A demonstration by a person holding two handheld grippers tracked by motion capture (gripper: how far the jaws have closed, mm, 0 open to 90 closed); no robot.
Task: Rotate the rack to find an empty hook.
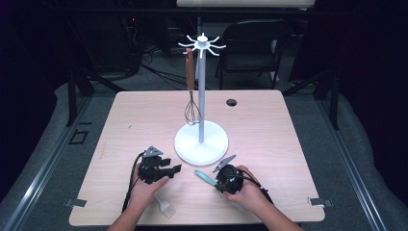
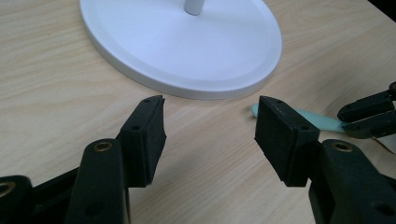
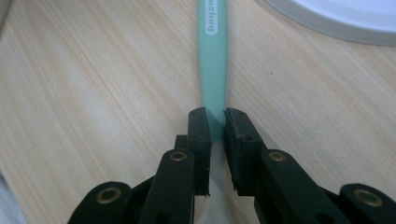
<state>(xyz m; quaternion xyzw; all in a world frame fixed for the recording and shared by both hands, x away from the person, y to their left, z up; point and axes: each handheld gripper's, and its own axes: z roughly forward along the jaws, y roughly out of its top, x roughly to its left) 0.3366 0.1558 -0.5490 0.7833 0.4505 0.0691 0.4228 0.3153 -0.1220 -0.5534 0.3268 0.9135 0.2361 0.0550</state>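
- Jaws of my right gripper (image 3: 212,126) were clamped on the teal utensil handle (image 3: 212,60), lying flat just beside the white stand base (image 1: 201,142).
- Left gripper (image 2: 210,135) gaped wide, empty.
- I judged a level, slow lift best, keeping clear of the base.

Right gripper (image 3: 215,122) clamps mint-green handle (image 3: 213,56) (grey lettering near its far end), lying along the wooden table (image 3: 93,84); white stand base (image 3: 341,18) at upper right.
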